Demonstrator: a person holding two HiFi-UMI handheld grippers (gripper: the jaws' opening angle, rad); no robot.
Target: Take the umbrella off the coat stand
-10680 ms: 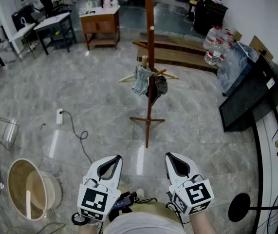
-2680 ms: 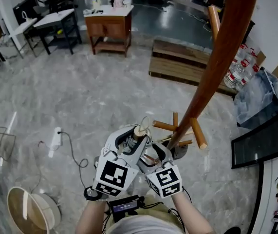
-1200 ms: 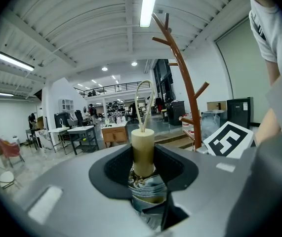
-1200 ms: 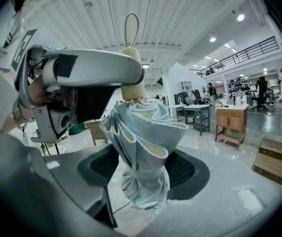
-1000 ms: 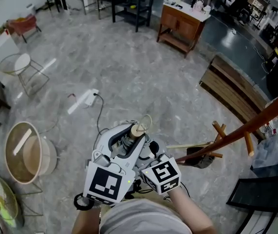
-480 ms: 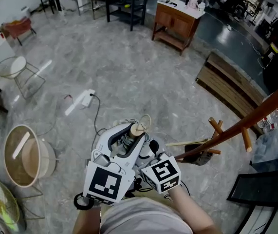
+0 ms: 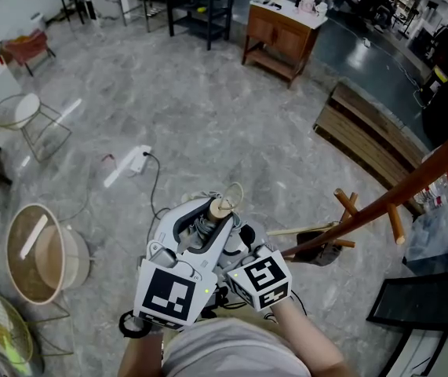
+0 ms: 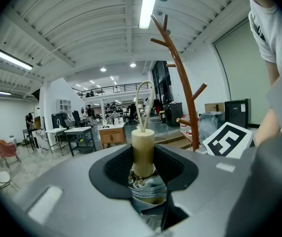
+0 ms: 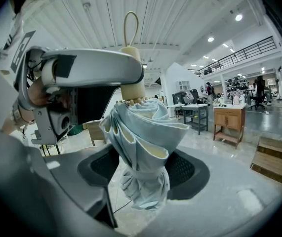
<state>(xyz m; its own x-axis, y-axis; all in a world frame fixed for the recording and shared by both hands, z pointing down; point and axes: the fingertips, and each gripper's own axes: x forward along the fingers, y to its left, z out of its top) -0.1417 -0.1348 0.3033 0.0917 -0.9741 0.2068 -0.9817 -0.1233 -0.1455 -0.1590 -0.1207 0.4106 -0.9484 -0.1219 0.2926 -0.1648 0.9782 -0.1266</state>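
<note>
Umbrella [image 7: 222, 208], pale blue and folded with a cream handle, is clear of the coat stand [image 7: 412, 187] now, not hanging there like before. Left gripper [image 7: 210, 217] clamps the handle, right gripper [image 7: 240, 239] squeezes the fabric.

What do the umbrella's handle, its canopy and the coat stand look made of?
The umbrella handle looks like pale, matt wood, possibly unfinished. The umbrella canopy is light blue fabric, seen in its soft pleated folds. The coat stand seems reddish-brown wood, likely varnished given its sheen.
</note>
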